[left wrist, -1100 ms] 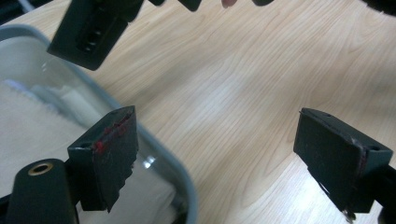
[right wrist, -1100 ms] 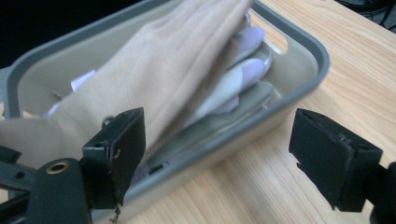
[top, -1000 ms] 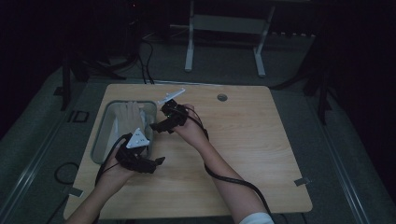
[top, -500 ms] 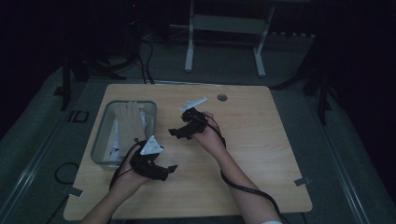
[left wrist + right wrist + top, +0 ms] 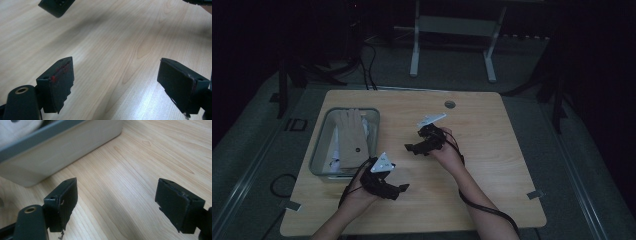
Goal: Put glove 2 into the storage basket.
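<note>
Grey bin (image 5: 319,150) by surface's left edge holds beige glove (image 5: 352,137); left claw (image 5: 116,85), right claw (image 5: 116,203) both wide open, empty

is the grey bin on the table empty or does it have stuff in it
Not empty: the grey bin holds a beige glove lying flat over some white items.
</note>
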Demonstrator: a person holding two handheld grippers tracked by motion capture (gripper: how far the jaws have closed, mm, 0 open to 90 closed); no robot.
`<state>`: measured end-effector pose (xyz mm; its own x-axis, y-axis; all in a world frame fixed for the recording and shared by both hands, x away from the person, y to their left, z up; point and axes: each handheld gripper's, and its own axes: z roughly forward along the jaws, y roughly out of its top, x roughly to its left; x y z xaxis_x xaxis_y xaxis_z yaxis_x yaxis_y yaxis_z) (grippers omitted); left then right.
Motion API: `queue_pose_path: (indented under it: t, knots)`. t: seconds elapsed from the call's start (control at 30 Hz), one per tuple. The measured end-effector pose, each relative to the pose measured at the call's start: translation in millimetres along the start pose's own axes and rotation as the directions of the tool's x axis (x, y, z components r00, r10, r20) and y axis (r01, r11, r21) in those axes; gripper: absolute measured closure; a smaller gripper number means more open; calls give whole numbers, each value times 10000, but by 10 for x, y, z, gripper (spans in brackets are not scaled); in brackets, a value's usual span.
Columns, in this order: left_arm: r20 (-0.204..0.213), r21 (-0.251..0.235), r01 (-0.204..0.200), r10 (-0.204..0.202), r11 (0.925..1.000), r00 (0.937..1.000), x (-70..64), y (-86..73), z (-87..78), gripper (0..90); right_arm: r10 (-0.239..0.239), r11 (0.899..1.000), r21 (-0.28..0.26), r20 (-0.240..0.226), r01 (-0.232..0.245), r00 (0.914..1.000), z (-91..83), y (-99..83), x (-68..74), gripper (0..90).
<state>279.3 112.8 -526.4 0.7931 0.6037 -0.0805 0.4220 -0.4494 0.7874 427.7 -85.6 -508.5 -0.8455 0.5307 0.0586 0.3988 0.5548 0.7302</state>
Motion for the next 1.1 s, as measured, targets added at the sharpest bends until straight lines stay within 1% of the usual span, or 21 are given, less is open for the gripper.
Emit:
queue_pose_path:
  t: [0.03,0.07,0.1,0.17,0.27,0.37,0.4,0.47,0.5,0.53,0.63,0.67,0.7,0.73,0.77,0.83,0.87,0.97,1.0,1.1]
  knots:
    - [61,-15,-2,2,10000,10000,-6,-15,27,143,-13,9999,-128,60,14,10000,-20,-60,-18,179]
    - [128,86,-22,21,10000,9999,-16,-28,66,143,26,9999,-155,34,-26,10000,-28,-83,-27,178]
    - [128,86,-22,21,10000,9999,-16,-28,66,143,79,9998,-204,20,-79,10000,-34,-116,-39,177]
    - [73,160,-136,135,9998,9999,-39,-43,121,143,72,9999,-133,18,-72,10000,-39,-180,-60,167]
    - [160,147,-151,149,9998,9998,-49,-62,166,143,30,10000,-3,-5,-30,10000,-48,-286,-95,162]
    - [194,248,-254,249,9994,9995,-60,-75,198,143,40,10000,-15,106,-40,9999,-60,-375,-105,161]
    - [272,320,-299,290,9990,9992,-65,-87,233,143,34,10000,24,123,-34,9999,-59,-411,-104,155]
    - [291,339,-326,316,9989,9991,-66,-95,255,143,24,10000,-9,143,-24,9999,-58,-431,-107,154]
    - [354,365,-323,310,9988,9989,-66,-104,281,143,87,9999,-61,52,-87,9999,-62,-485,-108,153]
    - [405,361,-323,309,9988,9987,-66,-109,295,143,61,10000,-58,55,-61,10000,-65,-501,-110,150]
    - [435,310,-341,327,9989,9985,-68,-115,306,143,46,9999,-106,76,-45,10000,-79,-539,-118,150]
    - [513,316,-308,292,9990,9983,-76,-128,338,143,46,9999,-106,76,-45,10000,-79,-539,-118,150]
    - [545,279,-313,298,9991,9981,-81,-135,347,143,126,9998,-181,55,-125,9999,-101,-584,-135,147]
    - [537,317,-311,293,9990,9981,-86,-141,359,143,78,9997,-233,45,-77,10000,-108,-606,-142,146]
    - [568,367,-347,326,9987,9979,-88,-145,367,143,48,9997,-224,90,-46,9999,-122,-653,-152,145]
    - [571,370,-331,309,9988,9979,-90,-152,375,143,48,9997,-224,90,-46,9999,-122,-653,-152,145]
    - [585,380,-340,318,9987,9978,-85,-162,386,143,7,9998,-202,149,-4,9999,-145,-719,-169,145]
    - [614,329,-342,322,9989,9976,-83,-167,386,143,6,9999,-151,175,-3,9998,-163,-761,-183,145]
    - [605,297,-371,353,9989,9975,-83,-170,386,143,3,9998,-186,404,4,9992,-197,-817,-201,144]
    - [583,294,-354,336,9989,9977,-79,-180,392,143,12,9997,-254,504,1,9987,-233,-867,-224,140]
